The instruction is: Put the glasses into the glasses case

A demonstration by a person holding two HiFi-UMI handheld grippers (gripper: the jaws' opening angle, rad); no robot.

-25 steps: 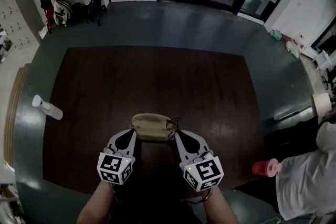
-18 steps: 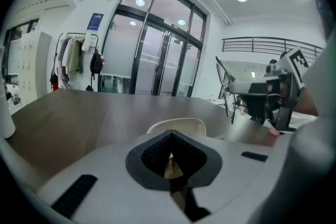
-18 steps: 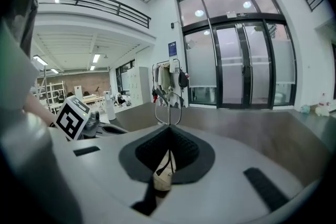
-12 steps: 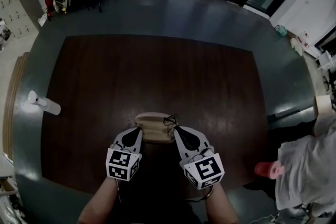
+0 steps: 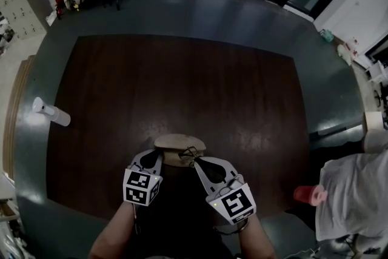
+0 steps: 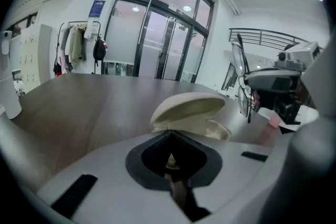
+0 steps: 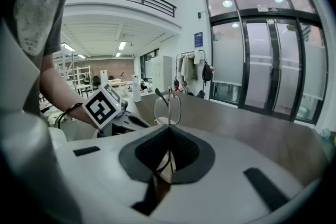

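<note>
While the right gripper (image 7: 168, 132) grips: jaws pressed together on the glasses (image 7: 168, 105), which stand upright just past its tips.
Left gripper (image 6: 170, 138): jaws closed on the near edge of the glasses case (image 6: 189, 110), whose lid is raised.
Place: lower middle of the head view, on the table (image 5: 182, 82), with the glasses at the case's right rim.
Doing it well: hold the case steady, tip the glasses flat, slide them under the lid, and let go only once they rest inside.

Glasses case (image 6: 186, 110) base (mostly) hidden
</note>
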